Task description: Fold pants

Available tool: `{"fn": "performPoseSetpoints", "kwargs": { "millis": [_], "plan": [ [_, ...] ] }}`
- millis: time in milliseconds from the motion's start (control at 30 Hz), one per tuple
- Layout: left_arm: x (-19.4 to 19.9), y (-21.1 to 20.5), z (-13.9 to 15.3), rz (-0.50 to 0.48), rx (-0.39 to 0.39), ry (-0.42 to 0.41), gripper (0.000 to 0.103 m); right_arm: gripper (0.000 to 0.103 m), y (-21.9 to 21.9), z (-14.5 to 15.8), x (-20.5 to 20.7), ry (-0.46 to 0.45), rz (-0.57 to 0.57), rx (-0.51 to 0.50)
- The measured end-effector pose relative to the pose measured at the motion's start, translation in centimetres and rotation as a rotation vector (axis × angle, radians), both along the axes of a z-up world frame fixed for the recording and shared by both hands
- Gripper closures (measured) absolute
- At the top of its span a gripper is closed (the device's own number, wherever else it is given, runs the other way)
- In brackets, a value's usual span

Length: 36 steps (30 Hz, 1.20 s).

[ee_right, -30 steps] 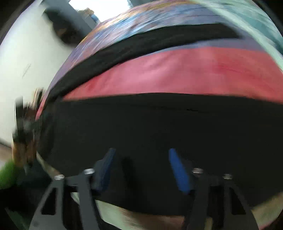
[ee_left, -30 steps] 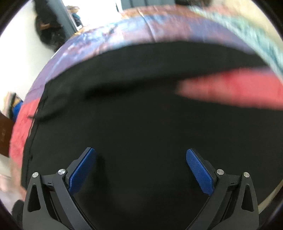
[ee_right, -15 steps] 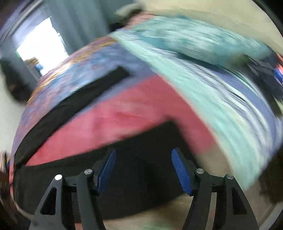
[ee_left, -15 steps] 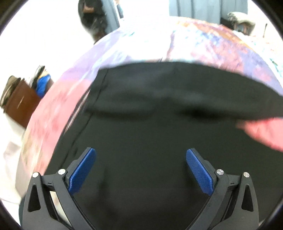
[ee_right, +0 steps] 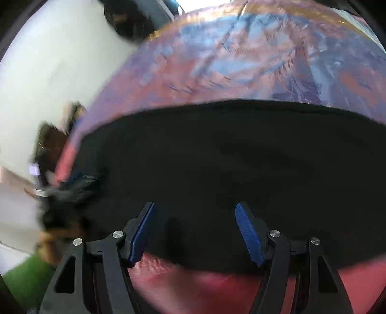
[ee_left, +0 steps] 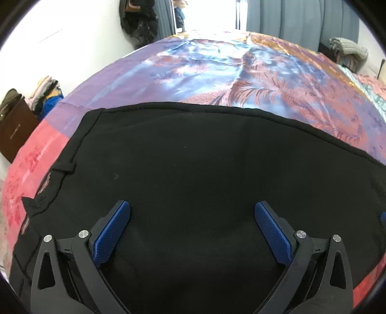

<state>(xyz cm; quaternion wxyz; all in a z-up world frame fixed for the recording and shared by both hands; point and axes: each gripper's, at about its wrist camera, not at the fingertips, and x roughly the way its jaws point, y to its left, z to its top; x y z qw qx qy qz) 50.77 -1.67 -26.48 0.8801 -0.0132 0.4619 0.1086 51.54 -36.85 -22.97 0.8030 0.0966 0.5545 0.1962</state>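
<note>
Black pants (ee_left: pixel 193 169) lie flat on a bed, folded lengthwise, with the waistband and a belt loop (ee_left: pixel 63 167) at the left. My left gripper (ee_left: pixel 192 212) is open and empty, just above the pants near the waist end. In the right wrist view the pants (ee_right: pixel 241 149) fill the middle as a dark band. My right gripper (ee_right: pixel 194 212) is open and empty over their near edge. The left gripper (ee_right: pixel 70 183) shows blurred at the left edge of that view.
The bed has a shiny bedspread (ee_left: pixel 241 72), red at the near side and purple-blue with palm print farther back. A brown cabinet (ee_left: pixel 12 125) with piled clothes stands at the left by a white wall. Grey curtains (ee_left: pixel 289 17) hang behind.
The gap of red bedspread between the two pant legs is gone: the pants now lie as one black band. Both grippers have swung round to face the pants; both stay open.
</note>
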Motion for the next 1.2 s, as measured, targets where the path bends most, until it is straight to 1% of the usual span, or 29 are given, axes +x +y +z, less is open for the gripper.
{"fn": "performPoseSetpoints", "kwargs": {
  "millis": [33,67,100,167,200,233,267,300,333,400,433,467,500,567,633,667,700,733,767,833,867,967,1067,1133,1200],
  "plan": [
    [0.1,0.1,-0.1,-0.001,-0.005,-0.003,0.0,0.057,-1.9,-0.4,0.9,-0.016,0.033,0.012],
    [0.2,0.1,-0.2,-0.002,-0.009,-0.009,0.0,0.062,-3.8,-0.4,0.9,-0.024,0.049,0.025],
    [0.2,0.2,-0.3,-0.003,-0.009,-0.015,0.0,0.064,-6.0,-0.3,1.0,-0.029,0.041,0.003],
    [0.0,0.1,-0.5,-0.003,-0.005,-0.031,0.0,0.063,-11.8,-0.2,1.6,-0.053,-0.018,-0.069],
    [0.2,0.1,-0.6,-0.003,-0.006,-0.036,0.0,0.058,-15.2,0.0,1.3,-0.045,-0.072,-0.126],
    [-0.4,-0.1,-0.5,-0.003,-0.006,-0.039,0.0,0.056,-18.6,-0.4,1.9,-0.029,-0.138,-0.199],
    [-0.6,-0.1,-0.4,-0.004,-0.005,-0.042,0.0,0.056,-22.8,-0.7,2.3,-0.018,-0.207,-0.227],
    [-1.2,-0.3,-0.3,-0.004,-0.004,-0.043,0.0,0.056,-25.7,-0.7,2.6,-0.017,-0.267,-0.232],
    [-1.0,-0.4,-0.3,-0.004,-0.004,-0.044,0.0,0.056,-29.6,-0.6,2.8,-0.009,-0.369,-0.296],
    [-1.8,0.0,-0.1,-0.004,-0.005,-0.047,0.0,0.054,-35.0,0.0,2.6,0.005,-0.527,-0.423],
    [-2.1,0.1,0.0,-0.004,-0.005,-0.048,0.0,0.054,-36.8,0.4,2.5,0.008,-0.592,-0.459],
    [-2.4,0.2,0.0,-0.003,-0.003,-0.05,0.001,0.054,-39.2,1.1,2.1,-0.001,-0.664,-0.46],
    [-2.5,0.2,0.0,-0.003,-0.002,-0.053,0.0,0.054,-40.8,1.7,1.8,-0.01,-0.71,-0.442],
    [-2.6,0.1,0.0,-0.003,0.003,-0.056,0.001,0.053,-42.3,1.9,2.0,-0.019,-0.753,-0.385],
    [-2.6,0.1,0.1,-0.002,0.001,-0.057,0.001,0.049,-41.8,1.0,3.2,0.006,-0.72,-0.334],
    [-2.7,0.1,0.1,-0.002,0.001,-0.058,0.001,0.049,-41.8,0.7,2.2,0.023,-0.7,-0.326],
    [-2.7,0.1,0.1,-0.003,0.001,-0.058,0.001,0.049,-41.2,-0.1,2.6,0.054,-0.67,-0.322],
    [-2.7,0.1,0.0,-0.003,0.001,-0.058,0.001,0.049,-40.4,-0.4,2.4,0.064,-0.656,-0.335],
    [-2.7,0.1,0.0,-0.002,0.001,-0.057,0.001,0.052,-39.4,0.0,1.9,0.041,-0.646,-0.366],
    [-2.6,0.1,0.0,-0.002,0.004,-0.056,0.001,0.097,-39.0,0.9,1.3,-0.009,-0.644,-0.377],
    [-2.6,0.1,0.0,-0.002,0.005,-0.055,0.001,0.097,-38.3,1.6,0.8,-0.042,-0.646,-0.412],
    [-2.5,0.1,0.0,-0.001,0.009,-0.05,0.001,0.097,-36.4,4.3,-1.5,-0.159,-0.604,-0.42],
    [-2.3,0.1,0.1,0.0,0.015,-0.042,0.001,0.097,-32.6,8.8,-7.4,-0.311,-0.525,-0.436],
    [-2.2,0.0,0.2,0.001,0.023,-0.035,0.001,0.097,-30.2,10.7,-11.8,-0.377,-0.498,-0.433],
    [-2.1,-0.2,0.3,0.004,0.034,-0.025,0.001,0.098,-27.6,12.1,-17.4,-0.438,-0.483,-0.44]
  ]
}}
